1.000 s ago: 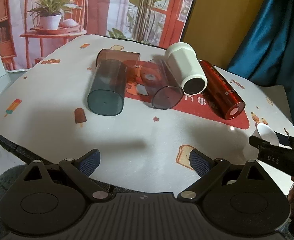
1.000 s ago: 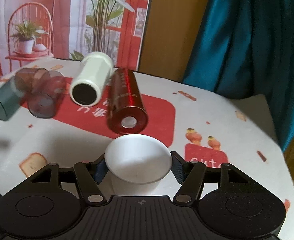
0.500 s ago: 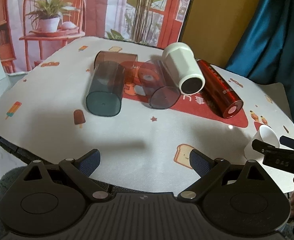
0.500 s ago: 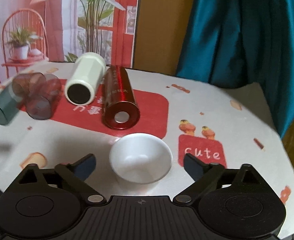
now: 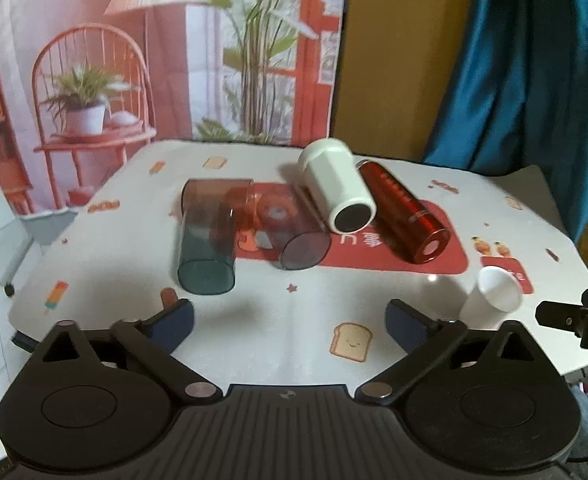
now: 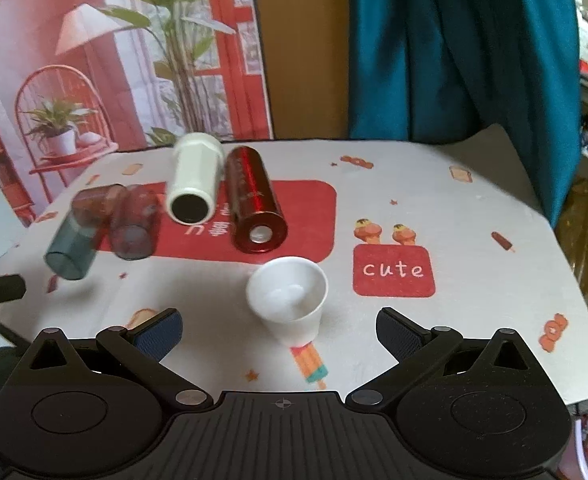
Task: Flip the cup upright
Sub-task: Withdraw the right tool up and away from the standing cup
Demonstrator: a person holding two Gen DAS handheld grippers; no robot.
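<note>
1. Right wrist view: a second ago the white cup sat clamped between the fingers of the right hand-held gripper; half a second ago the jaws had already spread, and now the cup stands free, farther from the fingertips than before.
2. That cup rests upright, mouth up, on the bench, at 12 o'clock from the gap between the right fingers and apart from both pads.
3. Just at 12 o'clock beyond the cup lies the red metallic bottle on its side; the "cute" patch is printed at the cup's 3 o'clock.
4. Right hand-held gripper: released, jaws spread wide, holding and touching nothing.
5. Left wrist view: the left hand-held gripper is likewise released, fingers wide apart with only bare cloth between them, as in both earlier frames.
6. Compared with the earlier left frames, the view now takes in more of the backdrop, and the white cup shows whole at about 2 o'clock from the left fingers, clear of the right tool's dark tip at the frame's right edge.
7. Lying on their sides across the far bench are a teal tumbler, a smoky tumbler, a white bottle and the red metallic bottle, arranged as before.
</note>
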